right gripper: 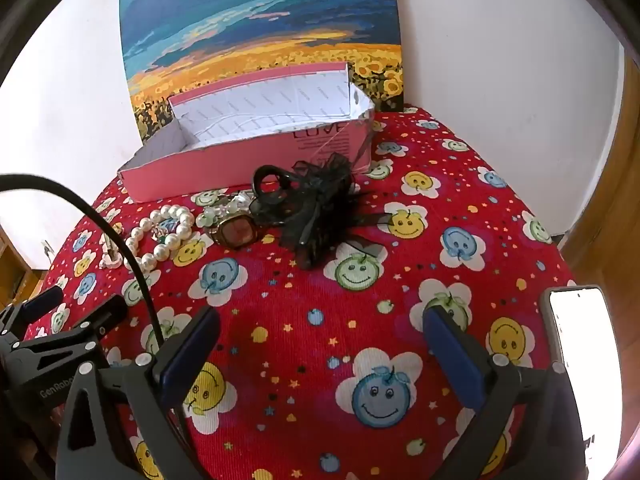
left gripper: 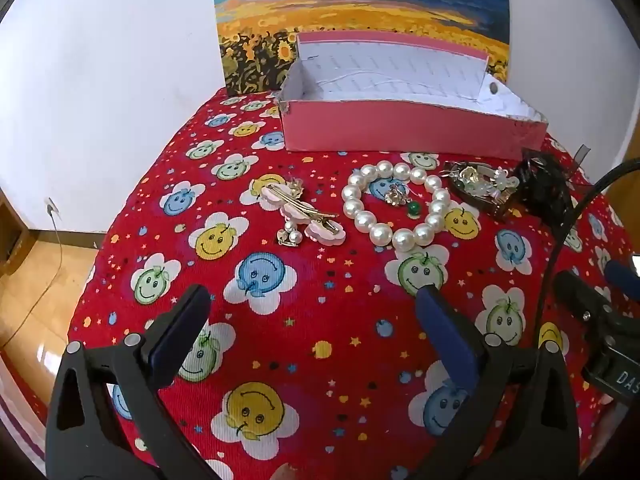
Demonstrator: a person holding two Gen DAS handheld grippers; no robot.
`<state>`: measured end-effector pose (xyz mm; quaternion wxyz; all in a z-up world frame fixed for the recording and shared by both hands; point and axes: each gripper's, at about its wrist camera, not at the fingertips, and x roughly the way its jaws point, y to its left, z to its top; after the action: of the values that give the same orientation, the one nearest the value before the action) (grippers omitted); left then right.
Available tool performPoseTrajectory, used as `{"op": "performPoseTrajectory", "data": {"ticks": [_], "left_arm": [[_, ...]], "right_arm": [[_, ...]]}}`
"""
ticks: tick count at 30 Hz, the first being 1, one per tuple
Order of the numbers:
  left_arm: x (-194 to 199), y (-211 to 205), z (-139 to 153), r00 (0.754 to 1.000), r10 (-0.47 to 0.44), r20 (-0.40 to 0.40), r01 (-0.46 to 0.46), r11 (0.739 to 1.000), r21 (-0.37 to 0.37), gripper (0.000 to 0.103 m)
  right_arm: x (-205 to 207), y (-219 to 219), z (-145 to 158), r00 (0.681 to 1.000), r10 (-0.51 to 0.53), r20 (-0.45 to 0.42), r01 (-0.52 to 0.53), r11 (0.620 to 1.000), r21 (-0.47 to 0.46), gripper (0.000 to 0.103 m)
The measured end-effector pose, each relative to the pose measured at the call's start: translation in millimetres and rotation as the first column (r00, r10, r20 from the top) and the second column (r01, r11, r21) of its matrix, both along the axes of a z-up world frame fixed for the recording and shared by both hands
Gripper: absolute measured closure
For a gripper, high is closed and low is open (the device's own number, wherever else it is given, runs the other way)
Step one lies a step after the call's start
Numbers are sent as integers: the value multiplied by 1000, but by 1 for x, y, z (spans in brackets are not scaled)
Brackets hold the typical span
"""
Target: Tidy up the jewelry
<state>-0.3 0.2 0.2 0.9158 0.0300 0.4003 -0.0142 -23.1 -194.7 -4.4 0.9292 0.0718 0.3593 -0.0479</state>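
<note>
Jewelry laid out in a row on a red smiley-print cloth [left gripper: 304, 320], just in front of an open pink box [left gripper: 412, 128] that stands against a sunflower painting [left gripper: 360, 8]. From left: a pink flower hair clip [left gripper: 304, 210] with a gold bar, a pearl bracelet [left gripper: 398, 206] ringing a small green-bead earring [left gripper: 402, 198], a brown rhinestone clip [left gripper: 480, 190], and a black lace claw clip [right gripper: 316, 208]. The left gripper [left gripper: 312, 324] and right gripper [right gripper: 322, 340] both hover over bare cloth, jaws spread wide, nothing between them. Handling, as judged: all pieces are light; the bracelet is likely strung on elastic, its smooth beads prone to slip, so pinch across one strand of the loop; the hair clip is stiff and best taken across its bar; the lace is soft and could snag, so grip the claw's hard body; the earring is tiny and hard to pinch. Legible writing: "LOVE" on the box's near wall, "GenRobo…" and "DAS…", both cut off, on the gripper frames
</note>
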Motion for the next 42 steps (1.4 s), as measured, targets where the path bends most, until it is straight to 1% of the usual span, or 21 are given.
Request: {"op": "performPoseTrajectory", "data": {"ticks": [17, 42], "left_arm": [[2, 0, 0, 1000, 1, -4, -1, 1000, 7, 0], [1, 3, 1, 1000, 1, -2, -1, 1000, -3, 0]], "right_arm": [[1, 0, 0, 1000, 0, -4, 0, 1000, 5, 0], [1, 0, 0, 1000, 0, -5, 0, 1000, 5, 0]]}}
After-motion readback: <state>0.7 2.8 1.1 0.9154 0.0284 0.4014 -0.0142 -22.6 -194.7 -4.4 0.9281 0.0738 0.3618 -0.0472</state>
